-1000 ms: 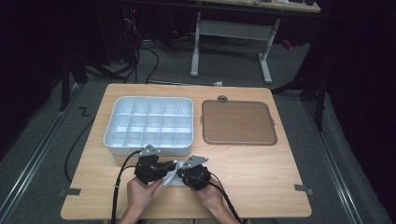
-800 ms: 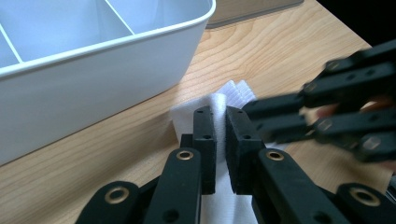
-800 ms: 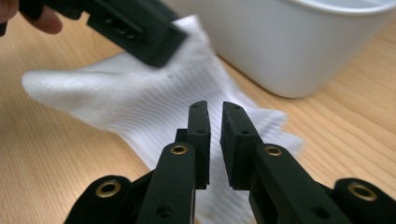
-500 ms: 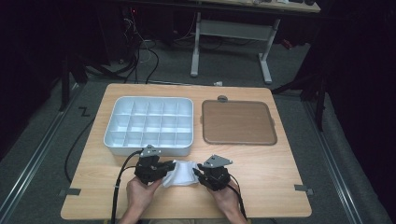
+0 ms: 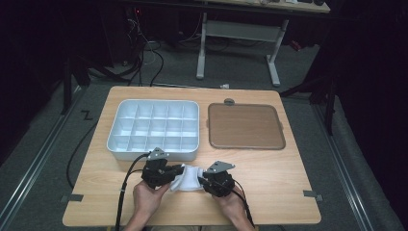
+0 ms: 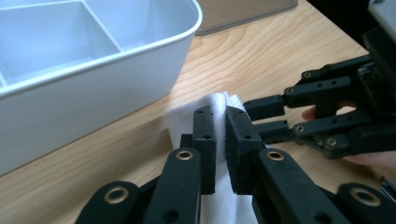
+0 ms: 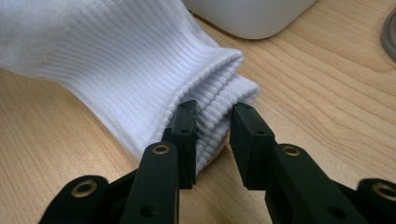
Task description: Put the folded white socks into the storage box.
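Note:
A white ribbed sock [image 5: 188, 177] lies on the wooden table near its front edge, between my two grippers. My left gripper [image 5: 176, 174] is shut on one end of it; in the left gripper view the white cloth [image 6: 217, 100] is pinched between the black jaws [image 6: 221, 135]. My right gripper [image 5: 202, 181] is at the other end. Its jaws [image 7: 214, 128] have just been opening and now stand apart, with the folded cuff [image 7: 116, 56] between them and a gap beside one pad.
A white compartment tray [image 5: 154, 102] sits just behind the left gripper, its rounded corner [image 6: 116, 51] close by. A brown flat mat [image 5: 245, 126] lies at the back right. Bare wood spreads to the right of the right hand.
My right gripper has moved to the right, away from the left one, and the sock now spans the gap between them. Its jaws have parted. The left gripper has stayed put.

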{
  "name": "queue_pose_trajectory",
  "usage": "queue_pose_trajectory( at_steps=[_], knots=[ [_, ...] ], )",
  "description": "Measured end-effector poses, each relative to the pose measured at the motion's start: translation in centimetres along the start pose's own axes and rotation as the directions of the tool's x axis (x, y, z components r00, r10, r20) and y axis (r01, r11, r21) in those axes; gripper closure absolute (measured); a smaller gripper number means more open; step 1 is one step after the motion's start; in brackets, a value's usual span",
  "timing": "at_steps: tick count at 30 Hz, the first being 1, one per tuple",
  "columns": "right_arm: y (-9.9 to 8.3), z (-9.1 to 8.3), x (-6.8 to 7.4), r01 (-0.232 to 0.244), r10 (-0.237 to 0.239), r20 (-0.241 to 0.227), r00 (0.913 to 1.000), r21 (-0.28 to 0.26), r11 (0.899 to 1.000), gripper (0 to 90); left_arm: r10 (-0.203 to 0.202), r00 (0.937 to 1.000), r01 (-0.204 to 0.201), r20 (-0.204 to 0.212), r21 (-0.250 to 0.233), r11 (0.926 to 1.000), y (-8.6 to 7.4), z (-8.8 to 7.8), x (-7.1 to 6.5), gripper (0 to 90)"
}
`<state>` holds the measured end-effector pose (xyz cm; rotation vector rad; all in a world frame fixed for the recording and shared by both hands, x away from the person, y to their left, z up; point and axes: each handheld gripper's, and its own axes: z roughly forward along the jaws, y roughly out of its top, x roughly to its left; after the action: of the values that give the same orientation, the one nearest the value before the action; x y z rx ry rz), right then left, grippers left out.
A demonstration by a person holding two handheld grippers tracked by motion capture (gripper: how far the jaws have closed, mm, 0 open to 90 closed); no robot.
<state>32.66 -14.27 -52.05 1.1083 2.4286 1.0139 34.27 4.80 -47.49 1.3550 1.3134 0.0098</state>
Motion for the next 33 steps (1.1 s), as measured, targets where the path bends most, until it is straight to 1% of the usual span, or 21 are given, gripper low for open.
queue_pose_trajectory(
  at_steps=[3, 8, 10, 11, 18, 22, 26, 27, 29, 33],
  knots=[
    [0.1, 0.0, 0.0, 0.007, -0.007, -0.003, 1.0, 0.004, 1.0, 72.9, -0.001, 1.0, 0.001, 0.0, 0.007, 1.0, 0.0, 0.4, -0.3, 83.6],
    [0.1, 0.2, 0.0, 0.012, -0.012, -0.015, 0.9998, 0.003, 1.0, 73.9, 0.012, 0.9999, -0.012, 0.008, 0.012, 0.9999, 0.1, 1.0, -0.7, 83.5],
    [0.2, 0.2, 0.0, 0.015, -0.015, -0.015, 0.9998, 0.007, 1.0, 74.0, 0.012, 0.9998, -0.012, 0.014, 0.017, 0.9998, 0.2, 1.3, -0.9, 83.5],
    [0.2, 0.2, 0.0, 0.016, -0.016, -0.017, 0.9997, 0.007, 1.0, 74.1, 0.002, 0.9999, -0.002, 0.017, 0.017, 0.9999, 0.2, 1.4, -0.9, 83.5],
    [0.2, 0.2, -0.1, 0.02, -0.02, -0.023, 0.9995, 0.01, 1.0, 74.4, 0.006, 0.9997, -0.007, 0.026, 0.044, 0.999, -0.2, 2.9, -1.1, 83.3],
    [0.2, 0.2, -0.1, 0.016, -0.015, -0.029, 0.9994, 0.012, 1.0, 75.5, 0.01, 0.9996, -0.011, 0.028, 0.051, 0.9986, -0.5, 3.4, -1.2, 83.3],
    [0.2, 0.2, -0.1, 0.015, -0.015, -0.033, 0.9993, 0.011, 1.0, 75.8, 0.026, 0.9993, -0.027, 0.025, 0.059, 0.9979, -0.8, 4.1, -0.9, 83.3],
    [0.2, 0.3, -0.1, 0.015, -0.014, -0.037, 0.9992, 0.009, 1.0, 76.0, 0.025, 0.9994, -0.026, 0.023, 0.056, 0.9981, -0.8, 4.2, -0.9, 83.3],
    [0.2, 0.3, -0.2, 0.019, -0.019, -0.042, 0.9989, 0.011, 1.0, 76.1, 0.036, 0.9991, -0.037, 0.021, 0.057, 0.9977, -0.9, 4.2, -0.8, 83.3],
    [0.2, 0.4, -0.1, 0.023, -0.022, -0.043, 0.9988, 0.004, 1.0, 76.1, 0.047, 0.9988, -0.047, 0.013, 0.056, 0.9973, -1.0, 4.3, -0.7, 83.2]
  ],
)
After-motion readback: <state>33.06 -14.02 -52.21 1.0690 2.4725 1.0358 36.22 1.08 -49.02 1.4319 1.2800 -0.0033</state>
